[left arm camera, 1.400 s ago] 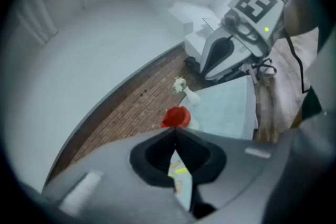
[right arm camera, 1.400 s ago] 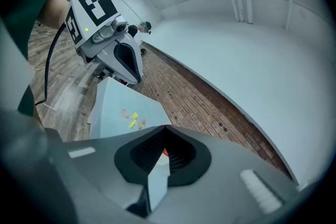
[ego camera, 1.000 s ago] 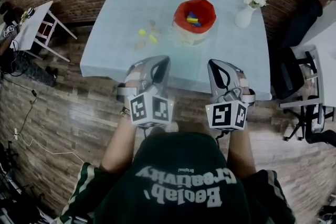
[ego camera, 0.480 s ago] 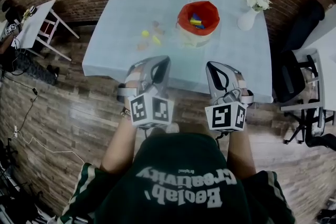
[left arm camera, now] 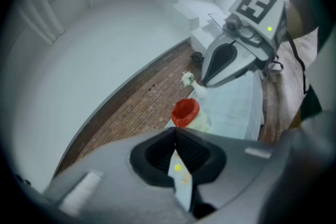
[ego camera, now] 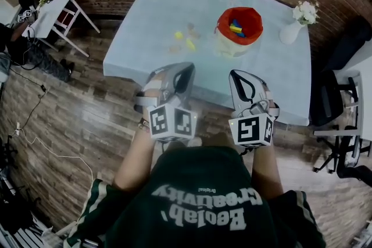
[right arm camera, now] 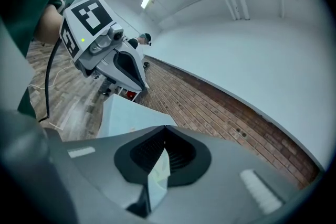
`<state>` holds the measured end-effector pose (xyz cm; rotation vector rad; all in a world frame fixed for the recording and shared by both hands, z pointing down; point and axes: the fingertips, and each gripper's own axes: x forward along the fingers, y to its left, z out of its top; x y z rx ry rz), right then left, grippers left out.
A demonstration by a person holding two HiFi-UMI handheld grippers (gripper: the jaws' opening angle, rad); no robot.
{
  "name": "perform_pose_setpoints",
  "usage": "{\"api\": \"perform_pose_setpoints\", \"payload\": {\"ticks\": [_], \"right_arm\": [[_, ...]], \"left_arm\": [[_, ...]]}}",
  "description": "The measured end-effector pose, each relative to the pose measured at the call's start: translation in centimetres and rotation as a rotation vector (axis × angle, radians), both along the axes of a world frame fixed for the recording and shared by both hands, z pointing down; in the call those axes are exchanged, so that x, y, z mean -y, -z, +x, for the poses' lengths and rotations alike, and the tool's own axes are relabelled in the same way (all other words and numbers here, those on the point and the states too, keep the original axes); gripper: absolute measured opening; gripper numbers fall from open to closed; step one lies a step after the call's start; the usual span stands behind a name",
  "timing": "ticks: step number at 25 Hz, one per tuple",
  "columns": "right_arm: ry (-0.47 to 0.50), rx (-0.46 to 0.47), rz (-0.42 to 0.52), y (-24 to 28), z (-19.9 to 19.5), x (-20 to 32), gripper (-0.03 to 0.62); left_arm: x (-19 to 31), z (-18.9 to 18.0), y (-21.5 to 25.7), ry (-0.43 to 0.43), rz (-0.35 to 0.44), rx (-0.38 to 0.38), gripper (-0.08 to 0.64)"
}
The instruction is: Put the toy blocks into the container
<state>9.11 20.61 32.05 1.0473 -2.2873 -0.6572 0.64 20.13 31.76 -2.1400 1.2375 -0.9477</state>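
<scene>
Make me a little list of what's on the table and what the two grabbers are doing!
Table: pale blue cloth
Container: red inside, holds yellow and blue blocks
Loose blocks: a few small ones, two yellow, left of the container
Vase: white, with flowers, right of the container
Left gripper: shut, empty, near the table's front edge
Right gripper: shut, empty, beside the left one

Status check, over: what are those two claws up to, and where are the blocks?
Left claw shut, empty; right claw shut, empty. Loose blocks on table, left of red container; more blocks inside it. Nothing visibly blocking the way.
</scene>
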Motion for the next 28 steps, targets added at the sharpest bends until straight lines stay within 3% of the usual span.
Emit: {"api": "perform_pose_setpoints", "payload": {"ticks": [6, 13, 28], "right_arm": [[0.008, 0.055, -0.055, -0.9, -1.3, 0.9, 0.006], [0.055, 0.042, -0.098, -2.5, -3.4, 3.9, 0.006], [0.184, 0.148, -0.187, -3.6, -6.4, 18.0, 0.006]], "left_arm": [[0.6, -0.9, -0.6, 0.006, -0.006, 0.000, 0.003], [3.4, -1.8, -1.6, 0.027, -0.032, -0.017, 0.003], [16.9, -3.4, -3.1, 0.117, -0.060, -0.012, 0.003]]}}
